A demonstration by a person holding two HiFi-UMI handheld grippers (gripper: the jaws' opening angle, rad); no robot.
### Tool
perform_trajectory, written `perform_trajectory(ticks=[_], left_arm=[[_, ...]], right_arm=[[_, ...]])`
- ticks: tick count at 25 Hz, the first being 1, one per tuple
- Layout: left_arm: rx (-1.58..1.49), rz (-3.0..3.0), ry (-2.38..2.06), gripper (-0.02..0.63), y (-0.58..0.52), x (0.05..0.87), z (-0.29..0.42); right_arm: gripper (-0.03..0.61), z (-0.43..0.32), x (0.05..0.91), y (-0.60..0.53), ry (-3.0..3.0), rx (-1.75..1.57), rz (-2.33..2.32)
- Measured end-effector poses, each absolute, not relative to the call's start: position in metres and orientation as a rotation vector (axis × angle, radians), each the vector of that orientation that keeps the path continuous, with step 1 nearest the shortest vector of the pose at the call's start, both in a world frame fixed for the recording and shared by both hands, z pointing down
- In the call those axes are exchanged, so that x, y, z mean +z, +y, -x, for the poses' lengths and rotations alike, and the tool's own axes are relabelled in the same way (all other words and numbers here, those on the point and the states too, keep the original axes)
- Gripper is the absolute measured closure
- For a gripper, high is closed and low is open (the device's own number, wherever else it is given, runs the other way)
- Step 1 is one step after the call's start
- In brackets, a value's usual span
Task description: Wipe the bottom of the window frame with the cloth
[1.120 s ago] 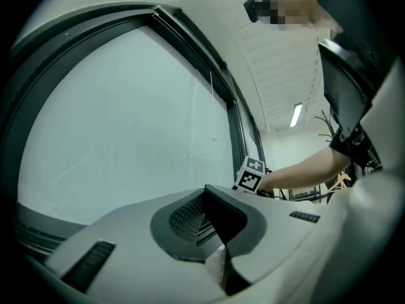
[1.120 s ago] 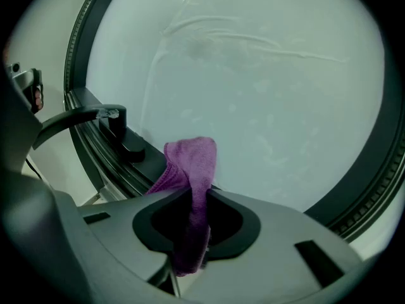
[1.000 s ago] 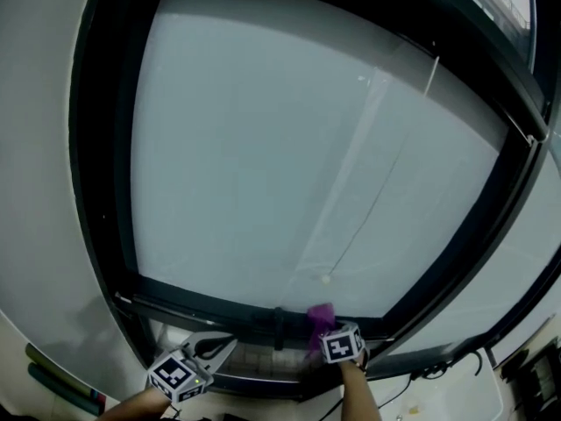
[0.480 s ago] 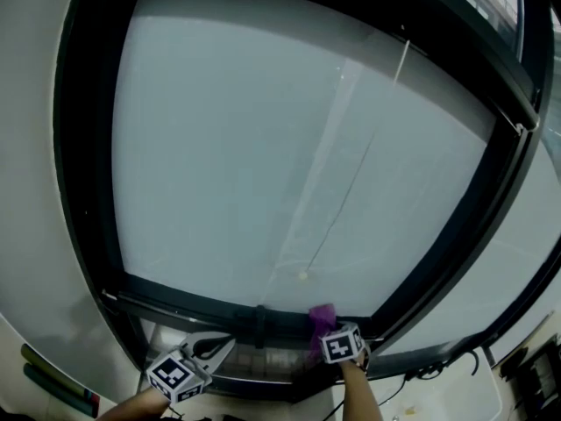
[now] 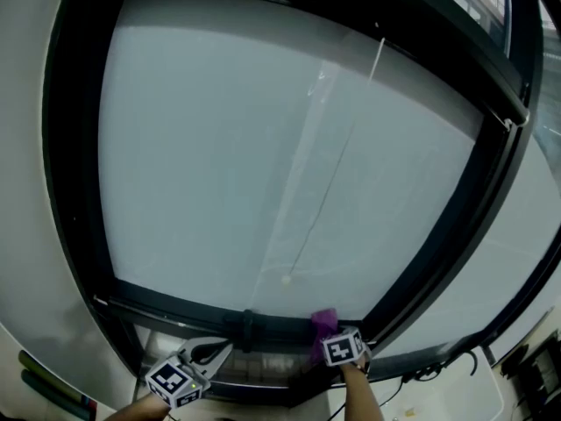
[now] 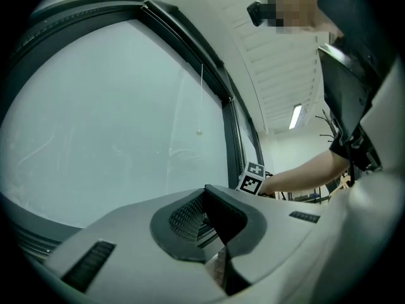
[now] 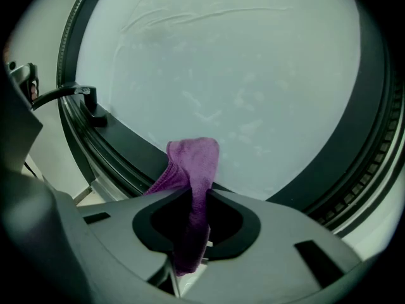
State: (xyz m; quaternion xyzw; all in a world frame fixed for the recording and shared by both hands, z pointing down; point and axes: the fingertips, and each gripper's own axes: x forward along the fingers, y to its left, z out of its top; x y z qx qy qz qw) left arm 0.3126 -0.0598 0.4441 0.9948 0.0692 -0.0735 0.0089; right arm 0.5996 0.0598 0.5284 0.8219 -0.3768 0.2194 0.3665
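The right tongs (image 7: 199, 192) pinch the purple cloth (image 7: 193, 160), its free fold pushed against the bottom rail of the window frame (image 7: 126, 145), likely so the fold does the rubbing while the jaws stay off the metal. The left tongs (image 6: 205, 195), pressed together and empty, hang low at the left, seemingly just kept out of the way. Beyond them the handle (image 5: 248, 327) sits on the rail, then the glass (image 5: 219, 147) and its pull cord (image 5: 287, 280). Against a second ago, the cloth lies further right of the handle, nearer the frame's right corner
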Motion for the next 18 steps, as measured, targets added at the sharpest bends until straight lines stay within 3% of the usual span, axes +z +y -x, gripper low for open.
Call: perform_trajectory(ticks=[18], left_arm=[[-0.181, -3.089, 0.207, 0.609, -0.059, 0.457, -0.330]], right_arm=[[0.500, -0.639, 0.527, 0.101, -0.852, 0.583, -2.142]])
